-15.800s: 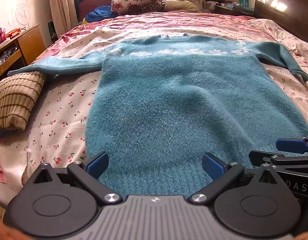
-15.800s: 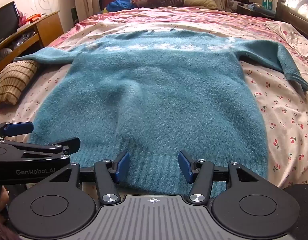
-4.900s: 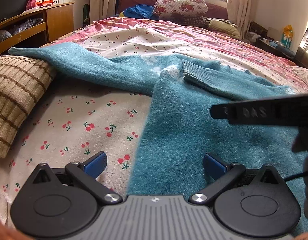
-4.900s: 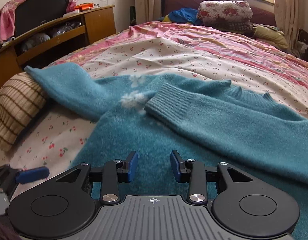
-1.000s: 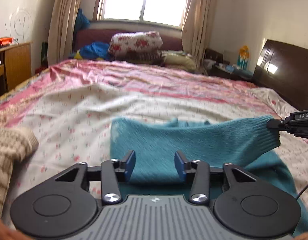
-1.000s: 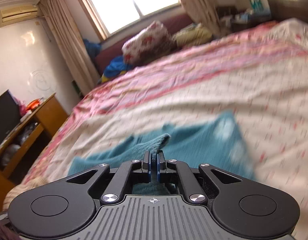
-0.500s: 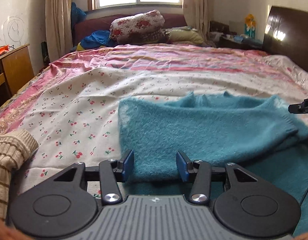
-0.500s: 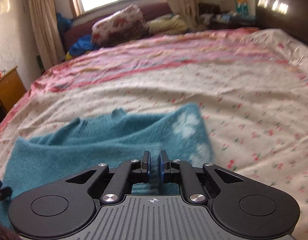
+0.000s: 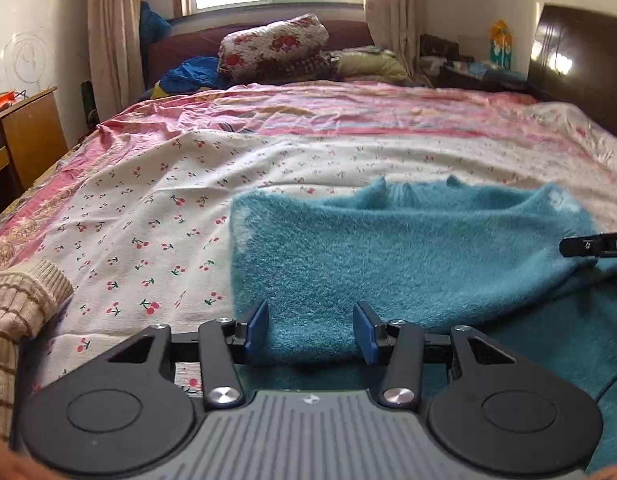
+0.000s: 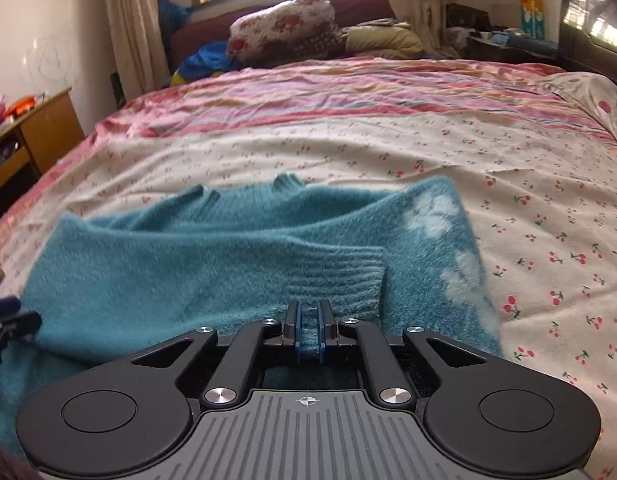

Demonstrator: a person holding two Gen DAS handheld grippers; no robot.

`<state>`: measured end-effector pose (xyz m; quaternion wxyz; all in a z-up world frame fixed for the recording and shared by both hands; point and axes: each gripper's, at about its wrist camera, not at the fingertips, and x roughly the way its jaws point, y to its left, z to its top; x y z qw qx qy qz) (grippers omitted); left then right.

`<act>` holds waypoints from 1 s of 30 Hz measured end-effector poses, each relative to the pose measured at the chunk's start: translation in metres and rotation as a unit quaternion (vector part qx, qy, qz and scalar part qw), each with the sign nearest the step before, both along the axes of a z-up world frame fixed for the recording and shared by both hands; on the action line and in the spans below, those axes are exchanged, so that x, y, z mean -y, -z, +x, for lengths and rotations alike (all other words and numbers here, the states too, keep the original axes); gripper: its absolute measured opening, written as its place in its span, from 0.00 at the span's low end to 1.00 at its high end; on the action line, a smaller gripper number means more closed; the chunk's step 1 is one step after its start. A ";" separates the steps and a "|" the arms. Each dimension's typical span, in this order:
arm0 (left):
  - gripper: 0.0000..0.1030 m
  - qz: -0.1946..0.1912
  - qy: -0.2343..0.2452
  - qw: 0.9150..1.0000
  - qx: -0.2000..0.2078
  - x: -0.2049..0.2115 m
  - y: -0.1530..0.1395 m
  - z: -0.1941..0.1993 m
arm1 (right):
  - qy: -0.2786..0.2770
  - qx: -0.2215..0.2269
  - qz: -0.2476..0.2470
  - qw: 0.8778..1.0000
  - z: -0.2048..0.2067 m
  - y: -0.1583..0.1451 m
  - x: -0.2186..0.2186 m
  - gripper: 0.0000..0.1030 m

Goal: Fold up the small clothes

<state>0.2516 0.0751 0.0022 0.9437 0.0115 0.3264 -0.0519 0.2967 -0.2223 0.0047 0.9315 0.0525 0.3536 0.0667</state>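
Striped tan knit pillow [image 9: 16, 312] at the bed's left edge; bare cherry-print bedsheet [image 9: 148, 216] beside the fuzzy teal knitted sweater [image 9: 388, 248]. Left hand-held gripper [image 9: 311, 332] open, straddling a fold. Right hand-held gripper [image 10: 309, 330] clamps the ribbed cuff [image 10: 340, 276]; open sheet rightward.

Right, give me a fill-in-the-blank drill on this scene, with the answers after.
1. The sweater being folded is ____ in colour.
2. The right gripper is shut on the sweater's ____.
3. The left gripper has its jaws ____.
4. The bedsheet is printed with small red ____.

Answers: teal; sleeve; open; cherries
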 end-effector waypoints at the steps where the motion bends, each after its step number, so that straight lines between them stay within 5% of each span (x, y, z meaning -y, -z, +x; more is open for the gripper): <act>1: 0.50 -0.007 0.000 1.000 0.004 -0.001 -0.003 -0.003 | -0.007 0.010 0.002 1.000 -0.005 -0.005 -0.001 0.12; 4: 0.50 -0.005 0.002 1.000 0.002 0.000 -0.002 -0.006 | -0.029 0.020 -0.003 0.999 -0.013 -0.008 -0.009 0.12; 7: 0.50 0.012 0.007 1.000 -0.016 0.003 0.007 -0.003 | -0.026 -0.015 -0.034 0.999 -0.002 0.007 -0.014 0.12; 11: 0.50 0.010 0.007 1.000 -0.010 0.003 -0.003 -0.010 | -0.015 -0.013 -0.012 1.000 -0.006 -0.004 -0.009 0.15; 15: 0.50 -0.001 0.001 1.000 -0.011 -0.003 -0.007 -0.025 | -0.028 -0.004 -0.015 0.999 -0.027 -0.013 -0.006 0.15; 20: 0.50 -0.008 -0.010 0.999 -0.053 -0.011 0.011 -0.044 | -0.033 -0.061 -0.038 0.997 -0.043 0.008 -0.004 0.16; 30: 0.50 -0.032 0.003 0.997 -0.074 -0.025 0.007 -0.120 | -0.042 -0.059 -0.024 0.997 -0.123 -0.012 0.018 0.19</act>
